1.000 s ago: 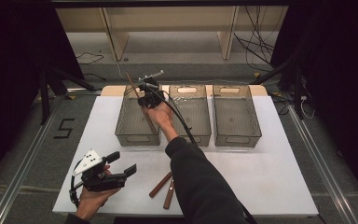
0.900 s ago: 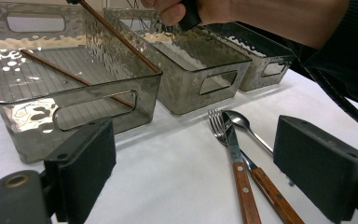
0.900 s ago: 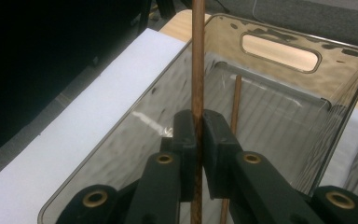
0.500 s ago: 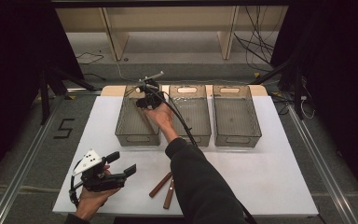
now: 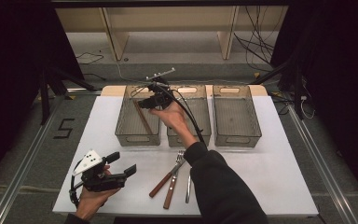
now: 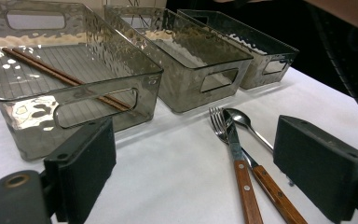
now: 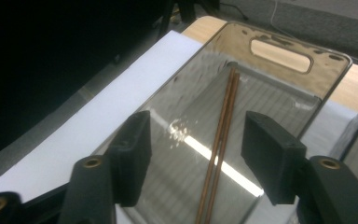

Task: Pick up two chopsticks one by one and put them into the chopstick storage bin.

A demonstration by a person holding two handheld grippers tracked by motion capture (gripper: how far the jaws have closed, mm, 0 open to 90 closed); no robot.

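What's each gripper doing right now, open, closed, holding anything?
Left gripper: open, empty, low over the table near the cutlery.
Right gripper: open, empty, above the chopsticks lying in the left bin.

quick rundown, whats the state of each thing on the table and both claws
left claw: open, empty, low over the table
right claw: open, empty, above left bin
left bin: holds chopsticks
middle bin: empty
right bin: empty
fork, knife, spoon: lying on table
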